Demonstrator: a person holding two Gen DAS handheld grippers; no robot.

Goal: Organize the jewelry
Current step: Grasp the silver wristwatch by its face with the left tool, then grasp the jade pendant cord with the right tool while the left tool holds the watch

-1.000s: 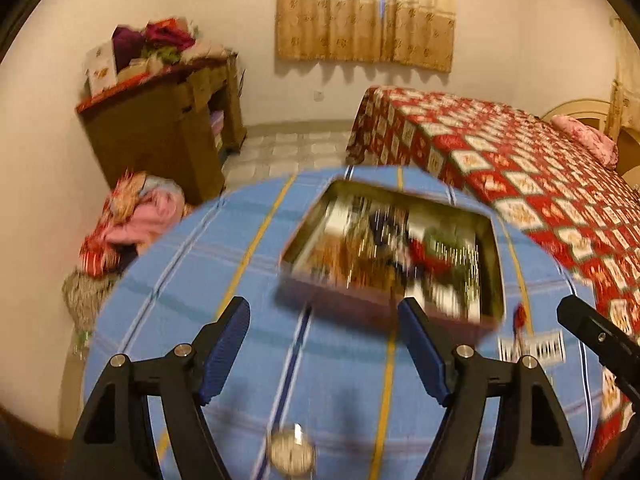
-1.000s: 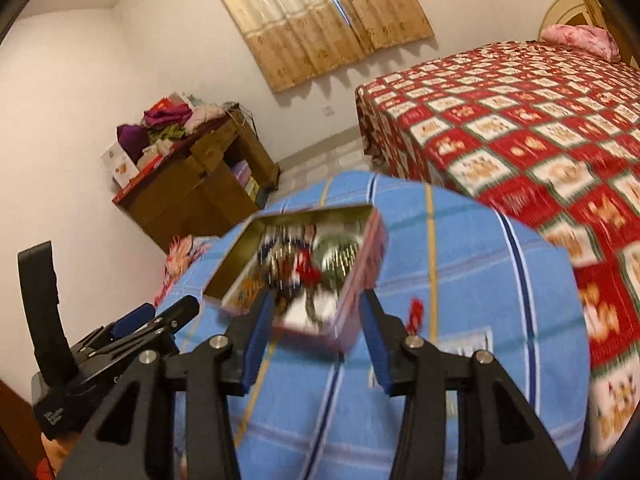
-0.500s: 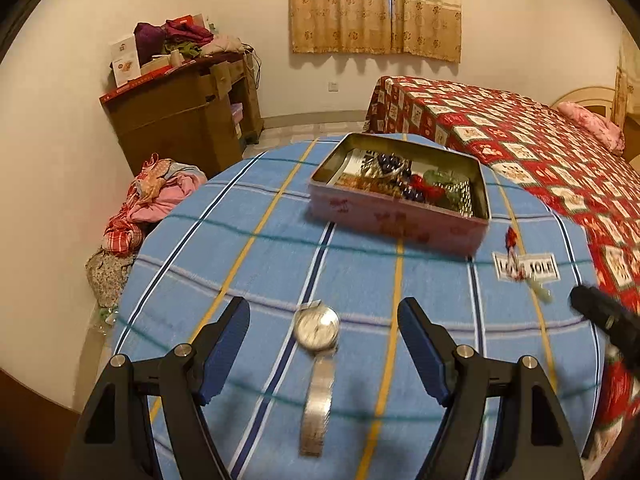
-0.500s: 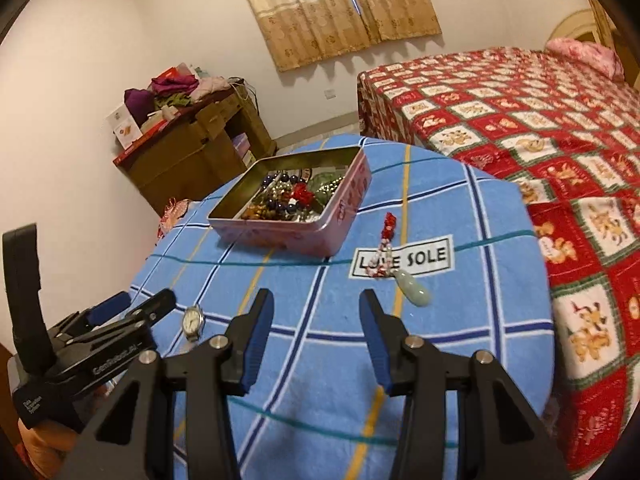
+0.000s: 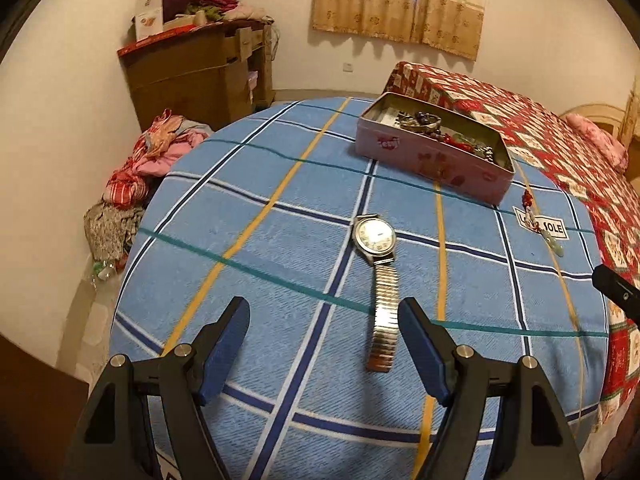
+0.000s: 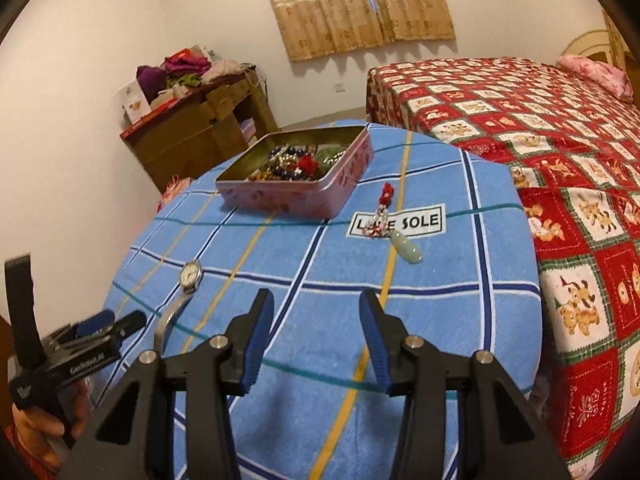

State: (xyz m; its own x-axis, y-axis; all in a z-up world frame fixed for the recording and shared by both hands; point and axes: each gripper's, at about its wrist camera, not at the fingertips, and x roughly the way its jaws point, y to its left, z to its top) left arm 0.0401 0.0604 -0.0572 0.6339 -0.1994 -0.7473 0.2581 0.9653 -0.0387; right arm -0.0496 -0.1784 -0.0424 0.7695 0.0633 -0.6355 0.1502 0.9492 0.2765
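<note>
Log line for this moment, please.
left gripper: open, above watch | right gripper: open, empty | pendant: on cloth | tin: open, holds jewelry

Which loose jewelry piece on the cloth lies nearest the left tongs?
The wristwatch: its metal band reaches between the left tongs. The jade pendant lies farther off, by the tin.

A blue checked cloth [image 5: 280, 216] covers the table. Behind it stands a brown cabinet [image 5: 196, 76] heaped with clothes — more clothes [image 5: 148, 160] lie on the floor beside it. A red patterned bed [image 6: 520, 120] sits under beige curtains [image 6: 360, 4].
</note>
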